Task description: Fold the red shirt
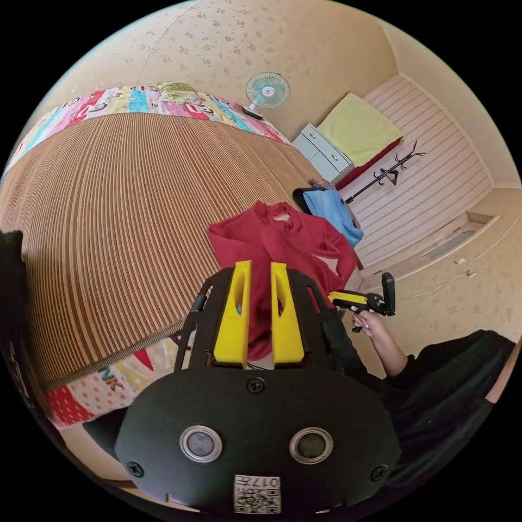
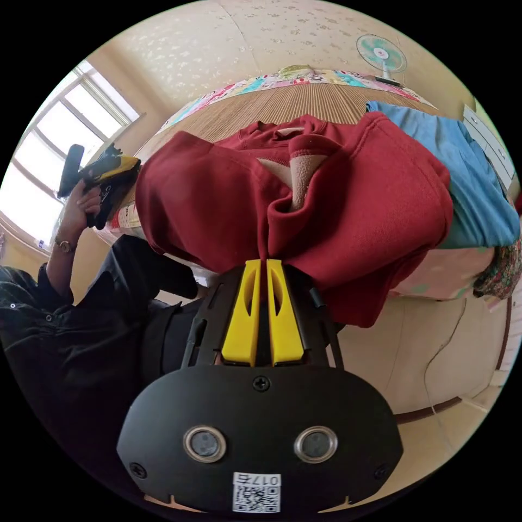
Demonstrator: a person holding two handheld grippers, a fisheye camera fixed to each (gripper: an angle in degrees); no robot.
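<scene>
The red shirt (image 1: 283, 239) lies bunched at the edge of a bed, partly hanging over the side. My right gripper (image 2: 261, 263) is shut on a pinched fold of the red shirt (image 2: 353, 217), whose pale inner lining shows near the collar. My left gripper (image 1: 261, 266) is held off the bed with its yellow jaws a little apart and nothing between them; the shirt shows beyond the gap. In the left gripper view the right gripper (image 1: 353, 299) sits in a hand at the shirt's hanging edge. In the right gripper view the left gripper (image 2: 103, 166) is raised in a hand, away from the shirt.
A brown striped mat (image 1: 119, 217) covers the bed, with a colourful quilt border around it. A blue garment (image 1: 331, 209) lies beside the shirt. A fan (image 1: 266, 89), a dresser (image 1: 323, 152) and a coat rack (image 1: 389, 174) stand beyond. A person in black (image 2: 65, 326) sits below a window (image 2: 60, 147).
</scene>
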